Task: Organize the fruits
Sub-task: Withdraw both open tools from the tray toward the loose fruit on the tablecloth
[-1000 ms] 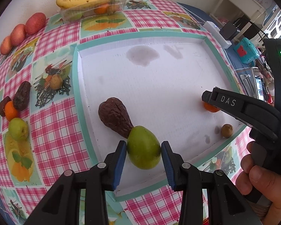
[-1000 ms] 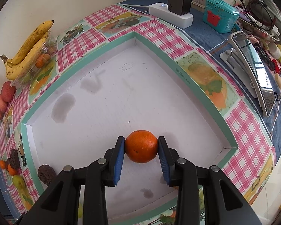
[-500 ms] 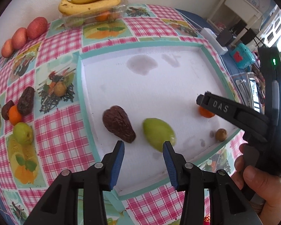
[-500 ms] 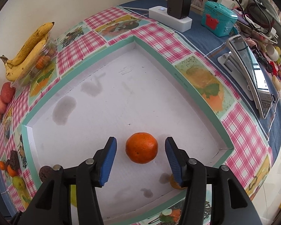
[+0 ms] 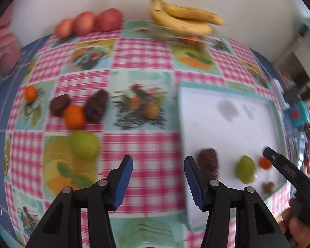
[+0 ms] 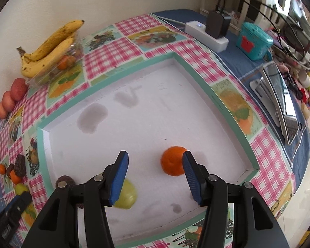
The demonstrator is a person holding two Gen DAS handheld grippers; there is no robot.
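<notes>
Fruits lie partly in the white tray and partly on the checked tabletop. In the tray, an orange sits at about 4 o'clock, touching the inner pad of the right gripper, whose jaws stand apart and empty. A green pear and a dark avocado rest near the tray's 7 o'clock corner. The left gripper, jaws wide apart, hovers over the cloth; at its 10 o'clock lies another green pear.
</notes>
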